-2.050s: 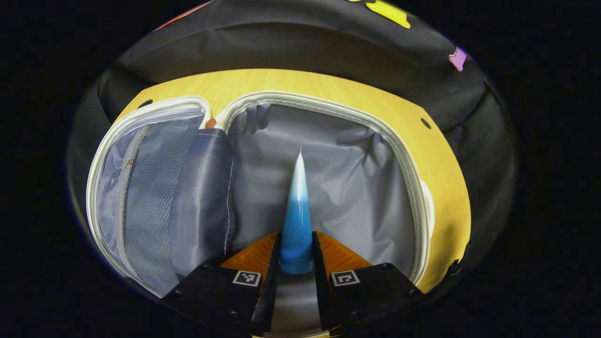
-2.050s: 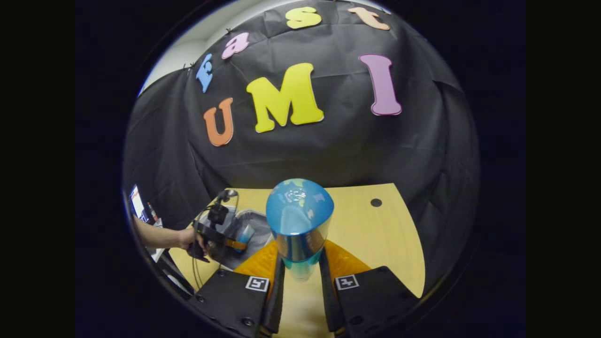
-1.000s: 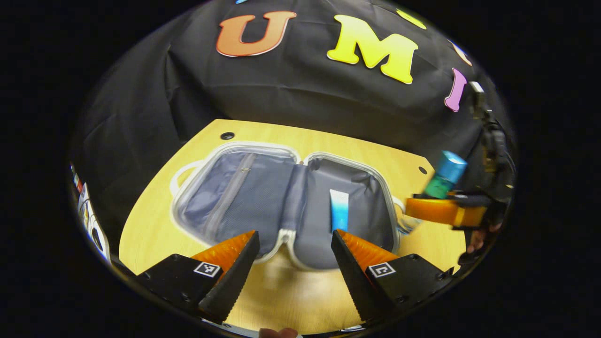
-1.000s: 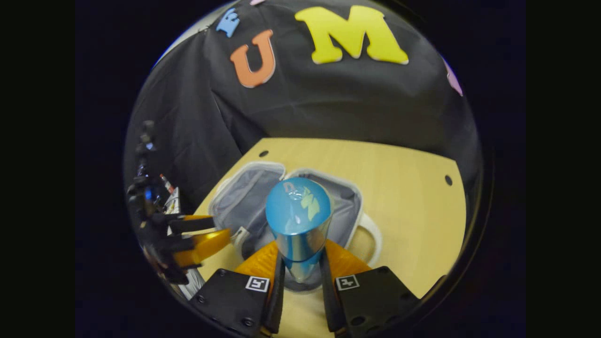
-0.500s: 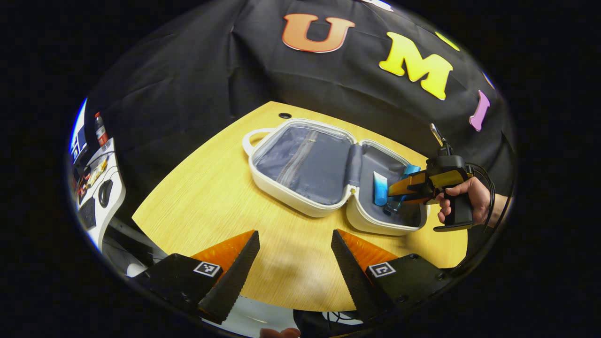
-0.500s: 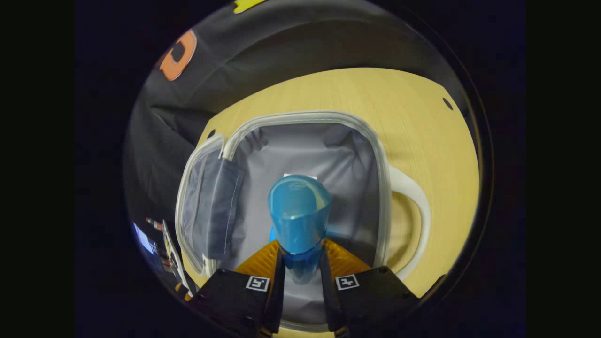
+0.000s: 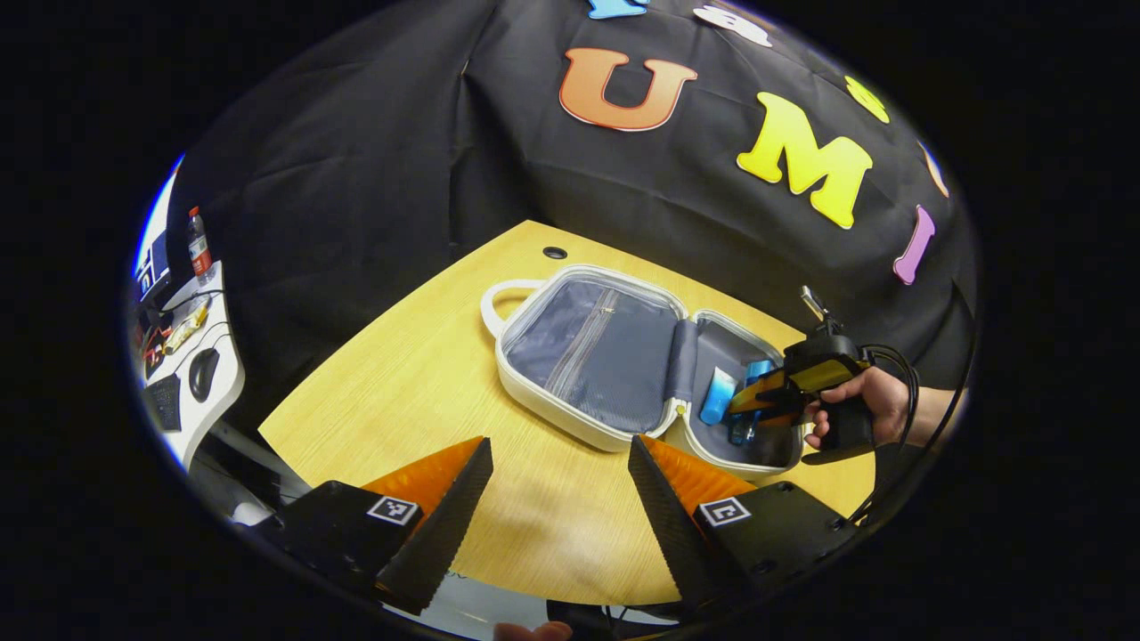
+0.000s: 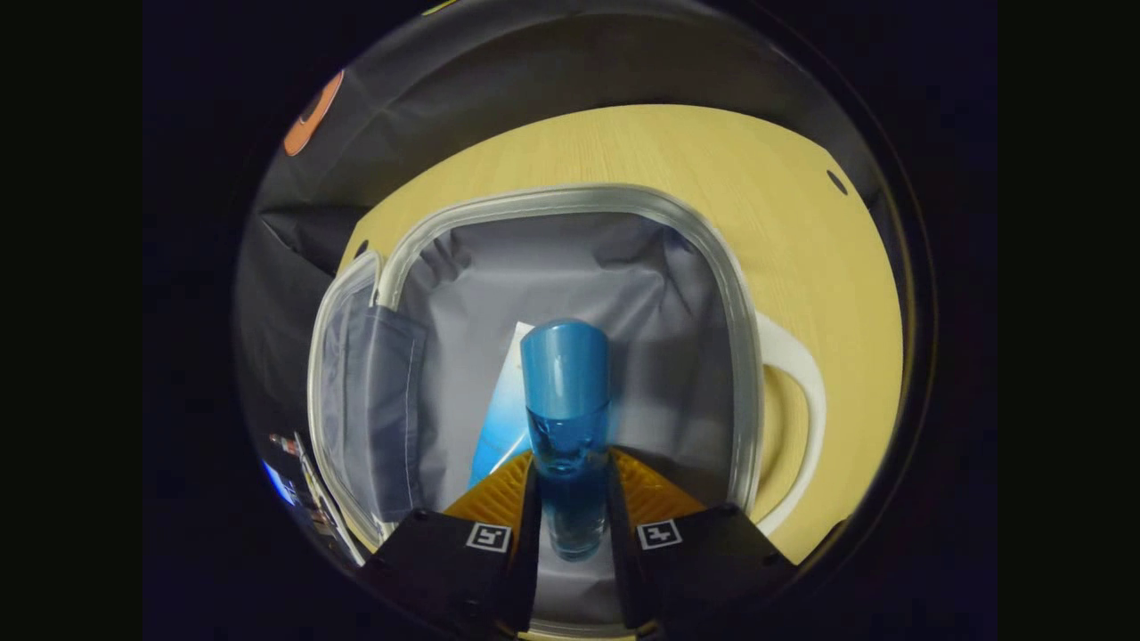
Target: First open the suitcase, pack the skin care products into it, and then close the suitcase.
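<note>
— What's your right gripper [image 8: 570, 499] doing?
— Clamping the blue bottle [image 8: 565, 405] inside the open suitcase [image 8: 570, 200], beside the tube [image 8: 500, 414].
— And your left gripper [image 7: 559, 499]?
— Spread wide, empty, over the table [image 7: 401, 374]; its view adds your hand [image 7: 868, 401].

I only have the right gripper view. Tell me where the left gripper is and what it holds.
Observer: The left gripper is open and holds nothing; it hangs over the table's near edge, apart from the suitcase.
Operator: Report the suitcase's other half.
Observer: Its zippered mesh half lies flat and open, with nothing resting on it.
Operator: Confirm my bottle's position from outside.
Observer: The right gripper holds the blue bottle down inside the right half, right of the blue tube already lying there.
</note>
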### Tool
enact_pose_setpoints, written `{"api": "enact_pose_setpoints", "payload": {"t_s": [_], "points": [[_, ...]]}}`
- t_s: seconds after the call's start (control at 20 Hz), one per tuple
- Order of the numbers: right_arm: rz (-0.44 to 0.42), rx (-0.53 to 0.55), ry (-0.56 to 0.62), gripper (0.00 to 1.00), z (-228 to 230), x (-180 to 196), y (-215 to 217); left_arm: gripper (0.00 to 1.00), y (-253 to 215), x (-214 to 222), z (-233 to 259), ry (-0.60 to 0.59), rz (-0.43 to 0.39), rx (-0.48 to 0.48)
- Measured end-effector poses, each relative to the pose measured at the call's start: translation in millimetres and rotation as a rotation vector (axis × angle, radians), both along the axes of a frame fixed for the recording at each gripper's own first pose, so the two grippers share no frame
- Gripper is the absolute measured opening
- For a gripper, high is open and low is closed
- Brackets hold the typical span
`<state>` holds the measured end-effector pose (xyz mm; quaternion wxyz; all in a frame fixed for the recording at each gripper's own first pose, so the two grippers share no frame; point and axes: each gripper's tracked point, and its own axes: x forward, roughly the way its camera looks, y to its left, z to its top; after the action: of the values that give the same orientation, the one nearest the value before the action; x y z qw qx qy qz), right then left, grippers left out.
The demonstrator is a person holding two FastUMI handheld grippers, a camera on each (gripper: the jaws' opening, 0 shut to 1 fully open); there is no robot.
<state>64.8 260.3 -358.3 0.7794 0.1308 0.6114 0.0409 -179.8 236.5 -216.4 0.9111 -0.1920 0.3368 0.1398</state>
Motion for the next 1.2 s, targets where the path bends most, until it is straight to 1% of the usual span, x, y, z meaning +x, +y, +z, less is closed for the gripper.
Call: {"api": "enact_pose_setpoints", "payload": {"t_s": [0.1,0.15,0.2,0.35,0.4,0.45,0.5,0.6,0.65,0.7,0.75,0.8,0.85,0.9,0.95,1.0,1.05,1.1,1.15,1.2], "points": [[-0.016,-0.014,0.018,0.36,-0.6,0.6,0.0,0.98,2.6,1.6,3.5,-0.003,0.0,-0.003],[-0.015,-0.021,0.023,0.34,-1.0,0.2,0.3,0.98,3.3,1.6,4.7,-0.003,0.001,-0.007],[-0.004,-0.028,0.024,0.36,-0.3,-0.1,0.7,0.98,4.1,1.3,6.4,-0.006,0.002,-0.009],[0.005,-0.034,0.025,0.38,-0.9,-2.9,1.1,0.98,3.8,0.0,8.6,-0.008,0.004,-0.018],[-0.001,-0.033,0.029,0.36,-0.2,-3.7,0.2,0.98,4.2,-1.1,8.9,-0.006,0.004,-0.02],[0.0,-0.033,0.028,0.39,-0.5,-3.4,0.2,0.98,4.8,-2.3,9.4,-0.007,0.006,-0.022],[0.005,-0.035,0.029,0.4,-0.6,-3.8,-0.3,0.98,4.6,-1.8,8.7,-0.006,0.008,-0.026],[0.012,-0.041,0.034,0.4,1.2,-8.7,-1.3,0.98,5.0,-1.4,9.8,-0.012,0.015,-0.037],[0.018,-0.043,0.031,0.38,4.2,-11.3,-3.1,0.98,6.1,-0.7,10.8,-0.021,0.02,-0.043],[0.036,-0.042,0.025,0.42,7.2,-14.4,-4.7,0.98,8.1,1.8,11.8,-0.032,0.025,-0.048],[0.052,-0.046,0.002,0.44,13.3,-15.0,-7.8,0.98,11.2,4.6,12.3,-0.046,0.032,-0.051],[0.072,-0.058,-0.03,0.52,21.4,-16.1,-12.9,0.98,15.0,7.1,12.6,-0.061,0.038,-0.053],[0.094,-0.062,-0.07,0.56,32.0,-16.7,-16.0,0.98,20.5,10.4,13.3,-0.079,0.043,-0.048],[0.127,-0.073,-0.113,0.65,44.5,-19.0,-20.0,0.98,25.4,15.2,15.0,-0.106,0.038,-0.038],[0.164,-0.079,-0.164,0.69,59.8,-22.3,-23.0,0.99,33.2,21.0,19.2,-0.141,0.035,-0.016],[0.203,-0.089,-0.226,0.75,76.4,-25.1,-26.6,0.98,41.9,25.3,21.6,-0.169,0.032,0.008],[0.243,-0.104,-0.296,0.77,93.6,-27.1,-30.4,0.98,53.8,31.3,25.9,-0.206,0.03,0.038],[0.285,-0.116,-0.378,0.78,114.0,-28.4,-34.0,0.98,62.3,39.0,30.5,-0.251,0.024,0.057],[0.33,-0.129,-0.466,0.8,137.1,-31.3,-37.8,0.98,70.2,46.7,34.2,-0.294,0.024,0.057],[0.374,-0.134,-0.555,0.8,159.3,-34.6,-38.8,0.98,76.0,56.2,35.3,-0.332,0.021,0.035]]}}
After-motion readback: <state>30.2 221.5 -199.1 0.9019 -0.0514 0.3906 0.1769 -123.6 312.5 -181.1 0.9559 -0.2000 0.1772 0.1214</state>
